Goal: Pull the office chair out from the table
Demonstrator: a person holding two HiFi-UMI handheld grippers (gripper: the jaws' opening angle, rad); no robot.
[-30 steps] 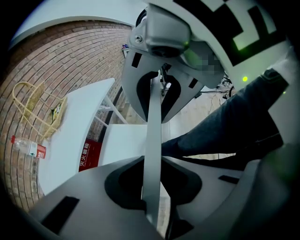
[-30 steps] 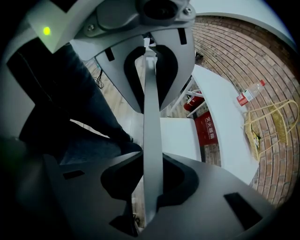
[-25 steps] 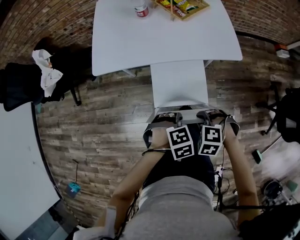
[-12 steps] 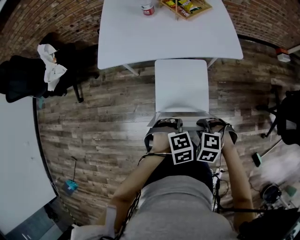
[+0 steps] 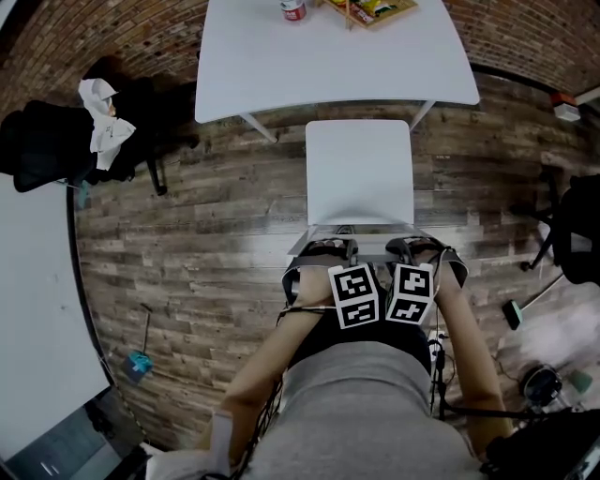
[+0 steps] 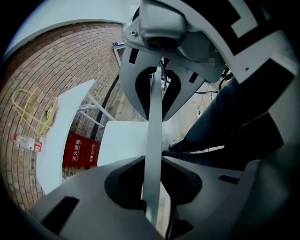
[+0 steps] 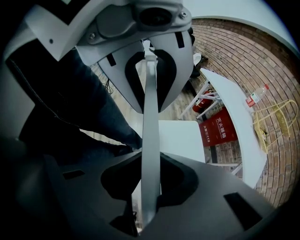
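Since a second ago, when its front edge was tucked under the white surface (image 5: 281, 66), the office chair (image 5: 359, 173) has come back toward the person at 6 o'clock. Its square white seat now sits wholly in the open. A strip of plank floor (image 5: 281, 141) shows between the seat and the surface's near edge at 12 o'clock.

The grip looks unchanged across that second. The left gripper (image 5: 330, 249) and the right gripper (image 5: 414, 247) sit side by side on the top of the backrest (image 6: 153, 131), left at about 7 o'clock of the seat and right at about 5 o'clock. Each gripper's own view shows the thin white panel running straight through between its jaws. Both sets of jaws are closed onto it, pinching it from front and back. Both point steeply downward over the backrest.

Up on the surface, the can (image 5: 293, 9) at 12 o'clock is not disturbed.

To my eye the pull is largely done, since the seat is clear of the surface and nothing overlaps. What remains is probably a little more draw toward 6 o'clock, if extra room is wanted, and then letting go. The person's legs stand close behind the backrest, so there is little space left to pull into without stepping back.
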